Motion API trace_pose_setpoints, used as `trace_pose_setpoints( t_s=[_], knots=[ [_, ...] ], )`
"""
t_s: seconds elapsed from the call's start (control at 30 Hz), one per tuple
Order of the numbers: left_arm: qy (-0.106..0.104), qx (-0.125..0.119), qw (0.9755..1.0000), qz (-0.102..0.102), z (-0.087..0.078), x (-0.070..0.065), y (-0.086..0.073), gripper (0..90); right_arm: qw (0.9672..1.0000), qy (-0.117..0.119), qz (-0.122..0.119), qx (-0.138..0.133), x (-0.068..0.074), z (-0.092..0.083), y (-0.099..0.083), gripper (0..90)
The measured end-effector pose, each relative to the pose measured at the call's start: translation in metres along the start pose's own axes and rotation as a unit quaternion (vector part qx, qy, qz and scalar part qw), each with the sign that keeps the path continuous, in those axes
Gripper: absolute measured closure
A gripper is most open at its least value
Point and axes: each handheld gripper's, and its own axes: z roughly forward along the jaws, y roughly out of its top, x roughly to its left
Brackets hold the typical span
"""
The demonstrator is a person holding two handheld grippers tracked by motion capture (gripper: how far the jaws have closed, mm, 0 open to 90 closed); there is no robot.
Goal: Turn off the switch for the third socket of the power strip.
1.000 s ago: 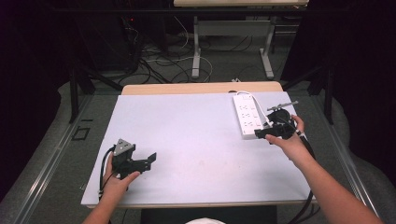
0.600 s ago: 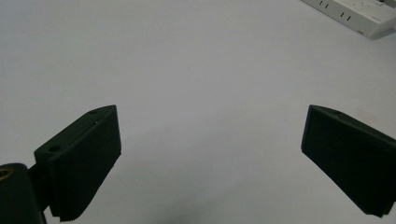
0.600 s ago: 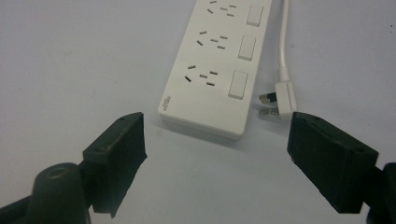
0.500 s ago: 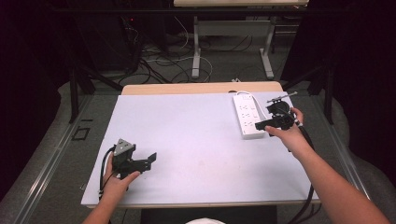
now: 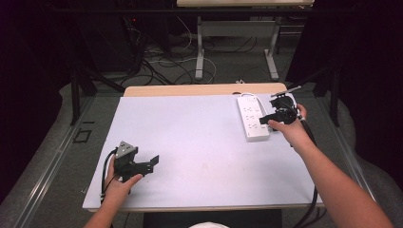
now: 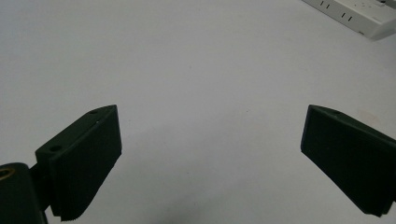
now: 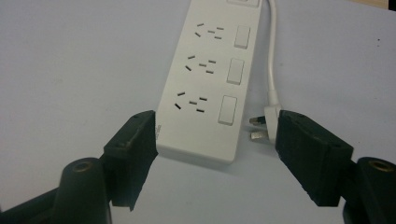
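Observation:
A white three-socket power strip (image 5: pixel 252 118) lies at the table's far right. In the right gripper view the power strip (image 7: pixel 210 88) runs away from me, with its white cable (image 7: pixel 272 56) and plug (image 7: pixel 264 126) lying along its right side. My right gripper (image 5: pixel 273 116) hovers at the strip's right edge. The right gripper (image 7: pixel 215 122) is open; its jaws have just been closing, and the strip's near end and the plug show between them, untouched. My left gripper (image 5: pixel 153 162) rests near the front left, and in its own view the left gripper (image 6: pixel 210 112) is wide open over bare table.
The white table top (image 5: pixel 199 133) has a wooden strip (image 5: pixel 190 89) along its far edge. Beyond it, loose cables (image 5: pixel 161 61) and the legs of another table (image 5: pixel 199 47) stand on the floor. A corner of the strip (image 6: pixel 355 14) shows far off in the left gripper view.
My right hand has moved away from me along the strip's right side and risen slightly, and its jaws have narrowed. The left hand has stayed put.

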Motion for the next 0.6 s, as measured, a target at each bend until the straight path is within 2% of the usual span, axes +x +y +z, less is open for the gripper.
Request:
trace_pose_setpoints(
  t_s=[0.27, 0.6],
  knots=[
    [0.000, 0.001, 1.0000, 0.000, 0.000, 0.000, 0.000, 5.3, 0.9999, 0.001, 0.012, 0.005, -0.003, 0.012, 0.009, 38.7],
    [0.000, 0.002, 1.0000, 0.000, 0.001, 0.001, 0.000, 5.5, 0.9994, 0.004, 0.029, 0.021, -0.013, 0.027, 0.014, 43.5]
  ],
)
